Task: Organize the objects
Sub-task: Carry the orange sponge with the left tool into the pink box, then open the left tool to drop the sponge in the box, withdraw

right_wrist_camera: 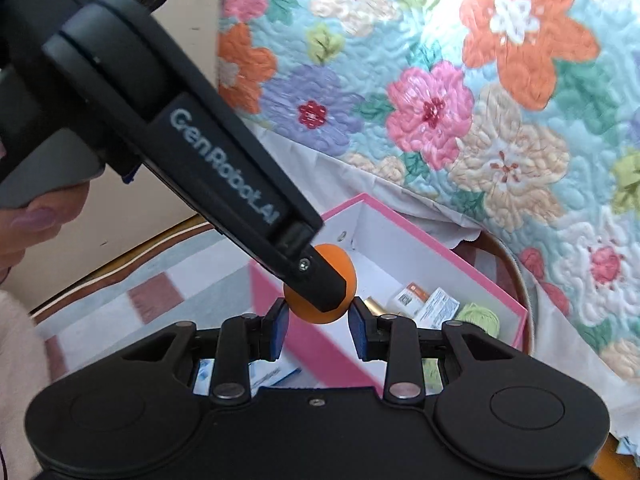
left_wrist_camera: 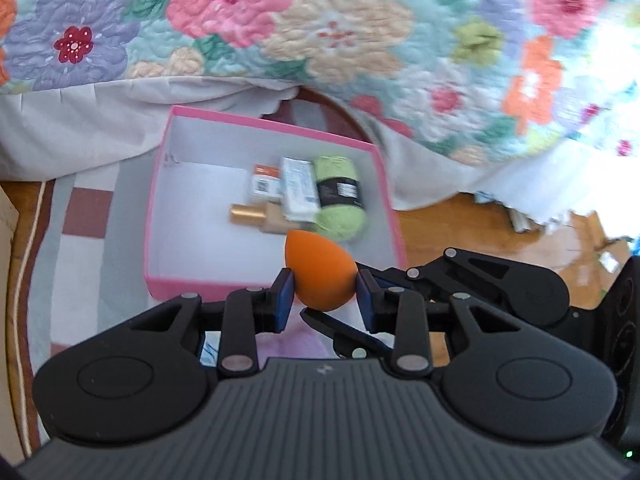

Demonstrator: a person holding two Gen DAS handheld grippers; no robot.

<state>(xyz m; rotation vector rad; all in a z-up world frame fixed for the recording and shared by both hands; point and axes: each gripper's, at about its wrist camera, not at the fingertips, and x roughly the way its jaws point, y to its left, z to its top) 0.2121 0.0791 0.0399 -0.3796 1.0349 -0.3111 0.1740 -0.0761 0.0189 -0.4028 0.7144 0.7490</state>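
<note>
Floral quilt (left_wrist_camera: 320,32) behind pink box (left_wrist_camera: 276,200), yarn (left_wrist_camera: 340,200) inside, left tongs (left_wrist_camera: 325,294) and right tongs (right_wrist_camera: 318,320) both clenching orange sponge (left_wrist_camera: 320,270).

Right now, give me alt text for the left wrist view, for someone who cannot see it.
The left gripper holds an orange egg-shaped sponge between its blue pads, above the near edge of an open pink box. In the box lie green yarn, two small packets and a gold-capped bottle. A flowered quilt hangs behind.

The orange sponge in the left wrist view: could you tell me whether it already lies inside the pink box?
No, the orange sponge is clamped in the left gripper, above the pink box's near rim.
</note>
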